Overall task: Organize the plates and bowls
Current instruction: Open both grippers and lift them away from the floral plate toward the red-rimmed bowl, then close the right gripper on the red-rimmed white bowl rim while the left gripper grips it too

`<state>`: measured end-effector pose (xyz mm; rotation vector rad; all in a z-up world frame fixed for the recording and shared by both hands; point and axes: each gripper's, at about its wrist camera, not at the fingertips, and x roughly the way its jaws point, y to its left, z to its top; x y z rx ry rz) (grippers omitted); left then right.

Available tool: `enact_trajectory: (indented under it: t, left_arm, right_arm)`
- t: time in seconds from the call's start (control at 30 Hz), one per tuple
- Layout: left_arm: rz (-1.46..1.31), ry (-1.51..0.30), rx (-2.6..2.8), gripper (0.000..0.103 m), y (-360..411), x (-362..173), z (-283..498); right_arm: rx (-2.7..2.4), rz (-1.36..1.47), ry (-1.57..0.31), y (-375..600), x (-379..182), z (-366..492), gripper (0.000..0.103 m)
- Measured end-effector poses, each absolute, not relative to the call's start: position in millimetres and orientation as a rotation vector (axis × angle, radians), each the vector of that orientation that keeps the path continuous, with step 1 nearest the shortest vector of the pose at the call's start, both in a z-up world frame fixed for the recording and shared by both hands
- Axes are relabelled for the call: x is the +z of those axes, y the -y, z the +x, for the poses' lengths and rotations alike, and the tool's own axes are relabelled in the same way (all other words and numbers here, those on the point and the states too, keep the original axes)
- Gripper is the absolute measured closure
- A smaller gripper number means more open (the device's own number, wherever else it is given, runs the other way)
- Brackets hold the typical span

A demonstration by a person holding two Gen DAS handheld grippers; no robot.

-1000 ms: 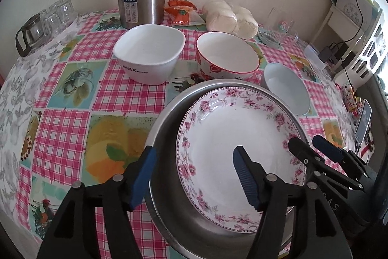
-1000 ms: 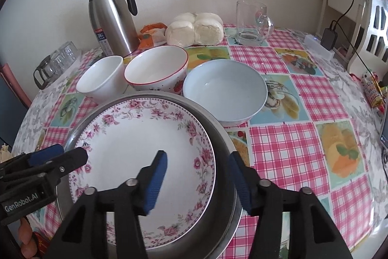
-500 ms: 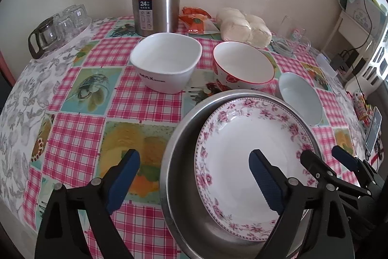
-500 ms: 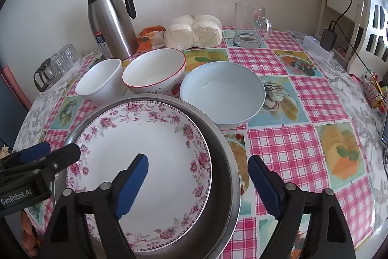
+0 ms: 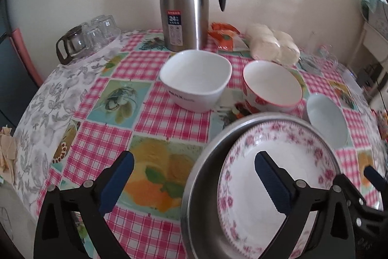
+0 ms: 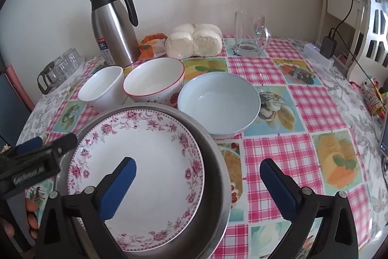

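- Landmark: steel basin (image 6: 215, 176), front of the table with the checked cloth (image 6: 278, 157).
- Floral plate (image 6: 145, 162) lies flat inside the basin, rim pattern pink, centre white.
- Left gripper (image 5: 194, 183): jaws opening, standing wide; the basin's left rim sits between them, pads touching nothing. One blue pad hangs over the plate, the other over the cloth left of the basin.
- Right gripper (image 6: 197, 182): jaws opening, wide apart, straddling the basin's right rim; no pad on steel or plate.
- Behind the basin, a row of three: square white bowl (image 6: 101, 89) at left, red-rimmed bowl (image 6: 155, 81) in the middle, pale blue bowl (image 6: 218, 101) at right. All upright, all look empty.
- The red-rimmed bowl is just beside the white bowl; whether they touch, cannot tell.
- Further back from the basin: steel thermos jug (image 5: 185, 9), wrapped buns (image 6: 194, 40), glass mug (image 6: 249, 33).
- Far left of the basin, small glasses (image 5: 94, 33) at the table edge.
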<state>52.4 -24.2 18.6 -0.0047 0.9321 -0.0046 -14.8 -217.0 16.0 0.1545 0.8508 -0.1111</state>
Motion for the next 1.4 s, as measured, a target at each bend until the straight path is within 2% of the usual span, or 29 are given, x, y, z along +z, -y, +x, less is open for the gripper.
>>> enact_trajectory:
  t: [0.47, 1.23, 1.4]
  left_arm:
    - [-0.100, -0.830, -0.043, 0.003, 44, 54, 82]
    - [-0.253, -1.034, -0.158, 0.003, 53, 20, 152]
    - [-0.296, -1.028, -0.197, 0.003, 55, 17, 161]
  right_arm:
    - [-0.185, 0.160, -0.767, 231, 47, -2, 0.000]
    - [-0.226, 0.012, -0.923, 234, 69, 92, 0.001]
    - [-0.222, 0.009, -0.931, 236, 75, 111, 0.001]
